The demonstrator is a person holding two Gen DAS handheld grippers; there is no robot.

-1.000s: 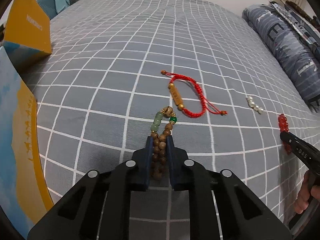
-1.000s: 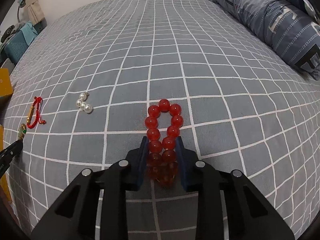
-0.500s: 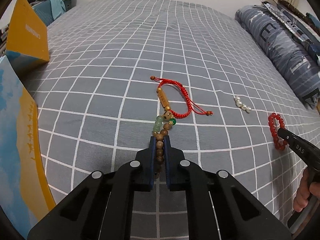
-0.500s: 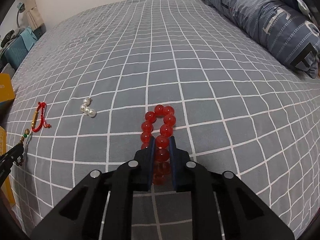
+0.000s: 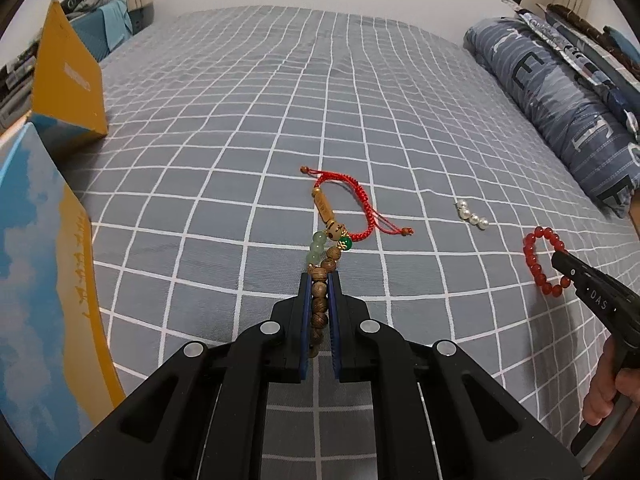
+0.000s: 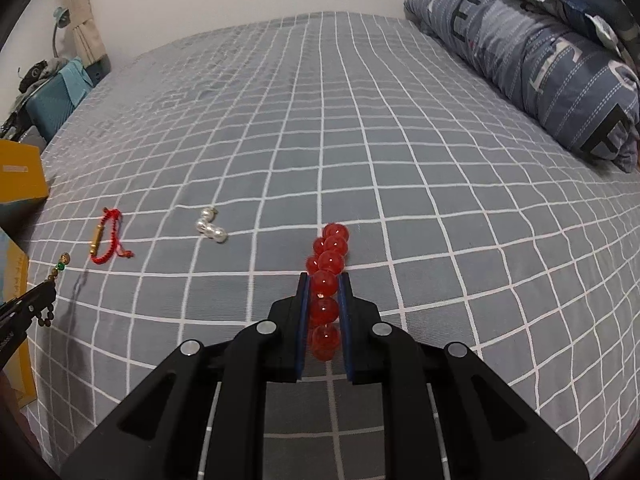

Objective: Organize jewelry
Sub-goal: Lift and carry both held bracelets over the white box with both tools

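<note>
Okay, lower centre of the left wrist view: left gripper (image 5: 319,280) pinching the wooden bead bracelet (image 5: 320,292) between its blue pads (image 5: 305,312), jaws pressed tight on the strand, green and jade beads sticking out past the tips. Lower centre of the right wrist view: right gripper (image 6: 323,280) clamped on the red bead bracelet (image 6: 326,276), loop squashed into a narrow line, far end poking beyond the fingertips. In the left view the right gripper (image 5: 560,260) shows at the right edge, gripping that red bead bracelet (image 5: 538,264), with the person's hand (image 5: 608,392) at lower right. Just past the wooden strand's tip lies the red cord bracelet (image 5: 344,204) with its gold tube bead, flat on the grey checked bedsheet (image 5: 280,100), touching or nearly touching the green bead. Right of it, apart, the pearl piece (image 5: 472,214) sits mid-right. Left edge: blue-and-yellow box (image 5: 44,272), then a yellow box (image 5: 68,76) at upper left. Striped pillow (image 5: 560,96) at upper right. Right view repeats this: pearl piece (image 6: 210,226) and red cord bracelet (image 6: 106,236) at mid-left, pillow (image 6: 540,52) at upper right.
</note>
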